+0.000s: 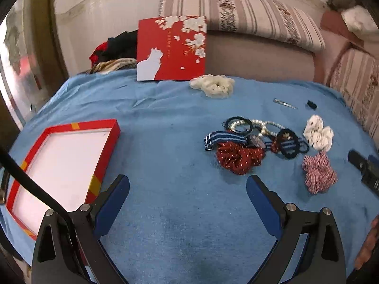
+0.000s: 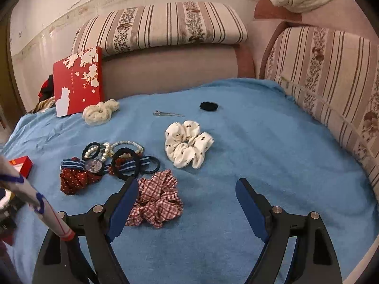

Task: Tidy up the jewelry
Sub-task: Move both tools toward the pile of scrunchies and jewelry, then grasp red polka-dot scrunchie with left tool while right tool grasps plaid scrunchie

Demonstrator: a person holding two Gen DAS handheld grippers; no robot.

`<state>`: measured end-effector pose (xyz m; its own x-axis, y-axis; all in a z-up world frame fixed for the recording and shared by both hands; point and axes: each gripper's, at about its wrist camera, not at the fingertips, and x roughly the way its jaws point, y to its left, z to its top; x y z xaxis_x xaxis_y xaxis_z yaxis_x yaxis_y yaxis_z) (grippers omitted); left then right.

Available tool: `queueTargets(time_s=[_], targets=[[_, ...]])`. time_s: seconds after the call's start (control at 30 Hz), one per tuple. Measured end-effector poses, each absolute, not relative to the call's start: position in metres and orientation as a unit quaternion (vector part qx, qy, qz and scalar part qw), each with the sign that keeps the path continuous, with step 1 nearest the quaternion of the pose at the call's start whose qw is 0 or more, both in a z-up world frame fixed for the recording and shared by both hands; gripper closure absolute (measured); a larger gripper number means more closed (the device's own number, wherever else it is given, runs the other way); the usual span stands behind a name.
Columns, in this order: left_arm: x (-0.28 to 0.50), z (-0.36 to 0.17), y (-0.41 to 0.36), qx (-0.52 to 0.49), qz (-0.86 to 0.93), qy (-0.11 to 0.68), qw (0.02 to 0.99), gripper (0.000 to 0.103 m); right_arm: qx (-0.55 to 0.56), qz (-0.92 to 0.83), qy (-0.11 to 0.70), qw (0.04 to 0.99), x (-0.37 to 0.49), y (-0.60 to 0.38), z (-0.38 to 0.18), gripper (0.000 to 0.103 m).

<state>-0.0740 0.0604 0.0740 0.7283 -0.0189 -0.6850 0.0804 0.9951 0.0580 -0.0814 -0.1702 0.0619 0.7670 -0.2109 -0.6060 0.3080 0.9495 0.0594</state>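
Note:
A heap of jewelry lies on the blue cloth (image 1: 180, 118): a pearl bracelet (image 2: 123, 144), black hair ties (image 2: 151, 165), a watch (image 2: 93, 165) on a striped strap and a dark red dotted scrunchie (image 1: 239, 157). Beside it are a white printed scrunchie (image 2: 187, 143) and a red checked scrunchie (image 2: 157, 200). My left gripper (image 1: 188, 179) hangs open over bare cloth, between the heap and the red box tray (image 1: 104, 156). My right gripper (image 2: 187, 181) is open. The checked scrunchie lies against its left finger and the pads do not press it.
The red lid (image 1: 170, 47) with white blossoms leans on the sofa back. A cream scrunchie (image 1: 213, 86), a metal hair clip (image 2: 167, 113) and a small black tie (image 2: 208, 106) lie farther back. Striped sofa cushions (image 2: 331, 90) border the cloth behind and to the right.

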Motion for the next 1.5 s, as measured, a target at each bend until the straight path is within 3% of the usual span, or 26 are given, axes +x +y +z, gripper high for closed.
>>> queueTargets(time_s=[1.1, 1.5], targets=[[-0.064, 0.051, 0.066, 0.037, -0.019, 0.422, 0.905, 0.004, 0.070, -0.109, 0.353, 0.927, -0.069, -0.157, 0.041, 0.016], [-0.022, 0.056, 0.071, -0.068, -0.078, 0.463, 0.880, 0.005, 0.066, -0.092, 0.377, 0.919, -0.057, -0.156, 0.030, 0.016]])
